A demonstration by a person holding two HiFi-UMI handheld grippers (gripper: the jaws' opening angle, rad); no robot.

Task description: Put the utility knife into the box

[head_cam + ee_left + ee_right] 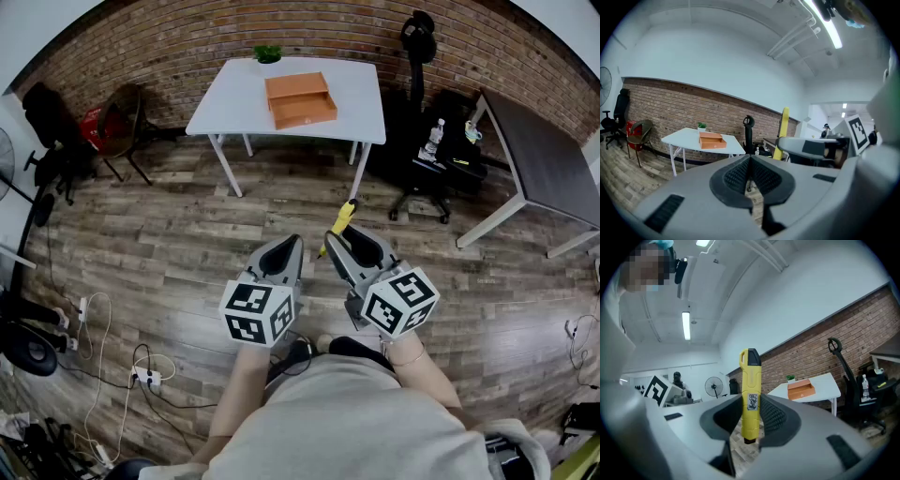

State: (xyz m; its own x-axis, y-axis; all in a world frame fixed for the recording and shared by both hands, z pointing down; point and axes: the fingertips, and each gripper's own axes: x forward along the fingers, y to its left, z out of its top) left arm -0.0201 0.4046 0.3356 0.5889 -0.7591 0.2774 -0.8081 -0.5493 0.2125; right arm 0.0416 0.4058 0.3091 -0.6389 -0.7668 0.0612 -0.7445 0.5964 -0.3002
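Observation:
A yellow utility knife (750,394) with a black tip stands upright between the pads of my right gripper (751,416), which is shut on it. In the head view the utility knife (339,223) pokes out ahead of the right gripper (342,241), over the wooden floor. My left gripper (284,253) hangs beside it on the left, jaws pressed together on nothing, as the left gripper (750,177) view confirms. The orange box (300,98), a small drawer unit with its drawer pulled out, sits on a white table (225,108) well ahead of both grippers. The box (801,389) shows small at right.
A small green plant (267,54) stands behind the box at the table's far edge. A black office chair (433,159) and a dark grey table (544,164) are at right. Chairs (117,122) line the brick wall at left. Cables and a power strip (141,377) lie on the floor near left.

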